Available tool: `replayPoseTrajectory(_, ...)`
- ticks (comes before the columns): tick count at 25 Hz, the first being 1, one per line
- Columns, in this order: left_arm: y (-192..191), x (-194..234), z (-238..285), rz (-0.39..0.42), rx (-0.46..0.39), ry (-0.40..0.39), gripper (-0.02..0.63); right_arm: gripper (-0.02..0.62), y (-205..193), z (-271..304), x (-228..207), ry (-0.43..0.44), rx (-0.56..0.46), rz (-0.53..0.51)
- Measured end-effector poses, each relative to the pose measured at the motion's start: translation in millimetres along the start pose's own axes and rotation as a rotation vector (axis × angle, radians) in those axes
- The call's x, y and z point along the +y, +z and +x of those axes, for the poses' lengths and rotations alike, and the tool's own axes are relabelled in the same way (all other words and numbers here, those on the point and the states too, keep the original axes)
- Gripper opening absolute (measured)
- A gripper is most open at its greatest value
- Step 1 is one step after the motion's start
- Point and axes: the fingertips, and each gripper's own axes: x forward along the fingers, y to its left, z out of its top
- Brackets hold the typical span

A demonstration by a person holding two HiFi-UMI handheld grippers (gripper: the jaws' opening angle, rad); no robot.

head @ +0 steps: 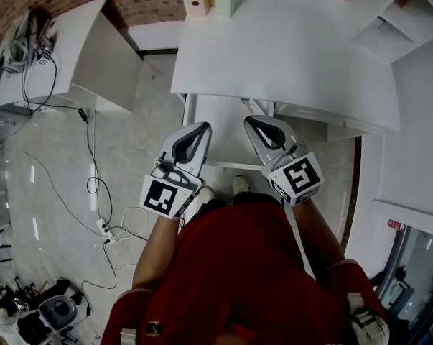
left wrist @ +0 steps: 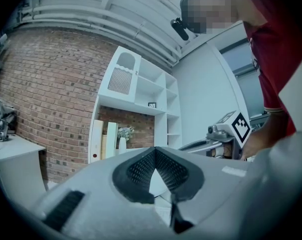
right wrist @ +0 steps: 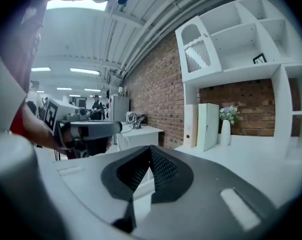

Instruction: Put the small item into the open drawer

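Two grippers, one open drawer and one white surface are in my view. My left gripper [head: 199,129] and right gripper [head: 253,123] are both clenched tip to tip with nothing between the jaws, side by side over the near part of the drawer [head: 216,113]. The drawer is pulled out from under the surface [head: 288,49] at 12 o'clock. One thin grey strip [head: 253,107] lies at the drawer's far right corner, just ahead of the right gripper; I cannot tell whether it is the small item. Two upright white folders [right wrist: 207,119] and one vase [right wrist: 225,131] stand at the back of the surface. A second desk [head: 94,56] with cables stands at 10 o'clock. One power strip [head: 105,228] lies on the floor at 8 o'clock.
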Motion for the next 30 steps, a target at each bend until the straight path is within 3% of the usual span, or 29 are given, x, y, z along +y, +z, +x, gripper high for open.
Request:
replayPoseTrajectory(3,8,-6,-6,0.012,-0.010,-0.018,0.000,0.012,19,-7,14,0.031,-0.095,0.077)
replayPoseTrajectory(7,13,-11,-13,0.016,-0.015,-0.028,0.000,0.012,29,-14,30,0.053,-0.157,0.099)
replayPoseTrajectory(30,18,-14,-34,0.007,-0.030,-0.027,0.000,0.011,33,-21,75,0.135,-0.180,0.056)
